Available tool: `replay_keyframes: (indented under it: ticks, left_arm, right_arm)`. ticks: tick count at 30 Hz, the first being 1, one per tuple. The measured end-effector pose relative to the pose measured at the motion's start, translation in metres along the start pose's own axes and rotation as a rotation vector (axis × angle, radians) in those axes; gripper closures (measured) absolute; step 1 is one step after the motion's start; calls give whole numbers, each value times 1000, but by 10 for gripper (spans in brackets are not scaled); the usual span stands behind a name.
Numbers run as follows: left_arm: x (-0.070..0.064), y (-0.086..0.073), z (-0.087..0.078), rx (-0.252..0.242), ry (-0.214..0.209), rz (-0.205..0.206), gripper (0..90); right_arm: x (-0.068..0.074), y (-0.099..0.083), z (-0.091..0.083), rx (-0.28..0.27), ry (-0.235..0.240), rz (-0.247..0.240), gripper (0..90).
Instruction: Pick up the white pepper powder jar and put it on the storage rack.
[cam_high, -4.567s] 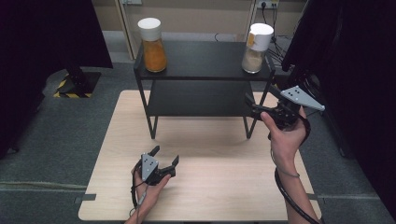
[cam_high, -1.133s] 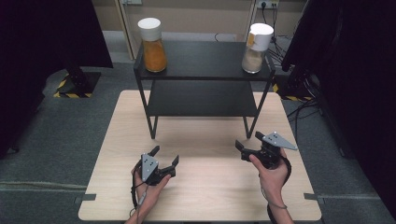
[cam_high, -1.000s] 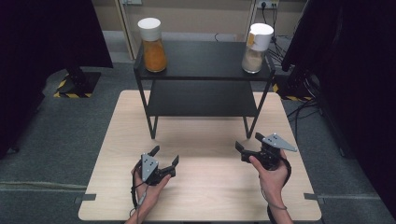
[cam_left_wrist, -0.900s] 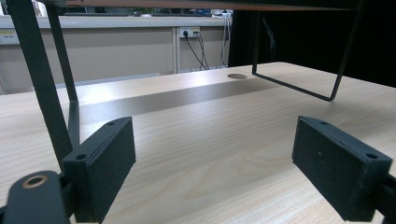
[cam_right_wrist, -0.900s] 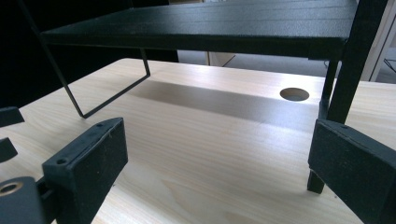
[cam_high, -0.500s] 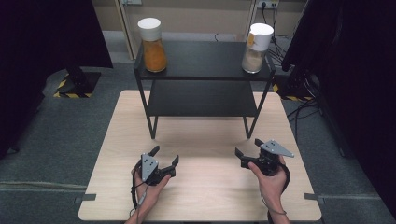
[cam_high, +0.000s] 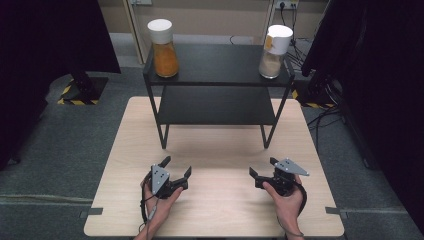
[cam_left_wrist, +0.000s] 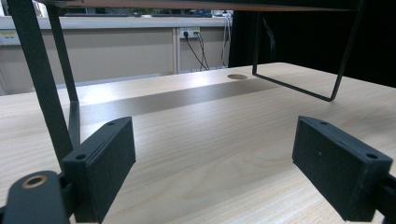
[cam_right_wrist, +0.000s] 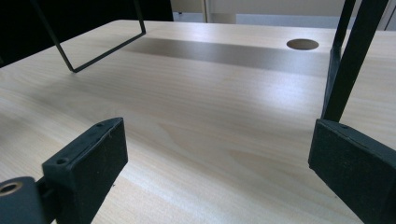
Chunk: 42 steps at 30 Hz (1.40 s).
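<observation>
**Both grippers idle, jars high on the rack: the risk lies in the reach**

Nearest the person, the left gripper (cam_high: 173, 176) rests on the pale wooden table (cam_high: 220, 215) in front of the black two-tier metal rack (cam_high: 218, 95), jaws spread wide and empty. The right gripper (cam_high: 261, 172) sits level with it, also wide apart with nothing between.

Beyond them, the rack's thin legs stand right in both grippers' paths; a jaw swung forward carelessly could clip a leg and shake the whole frame.

Farthest off, on the rack's top shelf, stand the glass jar of orange powder with a white lid (cam_high: 163, 48) at the left end and the glass jar of beige powder with a white lid (cam_high: 274, 51) at the right end. Both are tall and stand close to the shelf edge, so a jolt or an off-centre grasp could probably topple one onto the floor.
</observation>
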<state>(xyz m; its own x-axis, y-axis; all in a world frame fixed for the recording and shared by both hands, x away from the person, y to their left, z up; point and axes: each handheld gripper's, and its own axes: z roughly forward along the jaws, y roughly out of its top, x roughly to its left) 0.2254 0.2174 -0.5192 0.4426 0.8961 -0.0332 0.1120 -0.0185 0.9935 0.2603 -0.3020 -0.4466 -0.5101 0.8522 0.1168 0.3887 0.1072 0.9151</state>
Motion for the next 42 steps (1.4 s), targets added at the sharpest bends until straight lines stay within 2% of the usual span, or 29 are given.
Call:
replay_keyframes:
  ticks: [19,31,42]
  left_arm:
    - [0,0,0,-3,1,1,125]
    - [-1,-1,0,-3,2,3,125]
    - [-1,-1,0,-4,1,6,124]
  right_arm:
    - [6,-19,4,30,-11,-24,47]
    - [8,-20,4,27,-16,-36,47]
    - [6,-20,3,22,-15,-23,47]
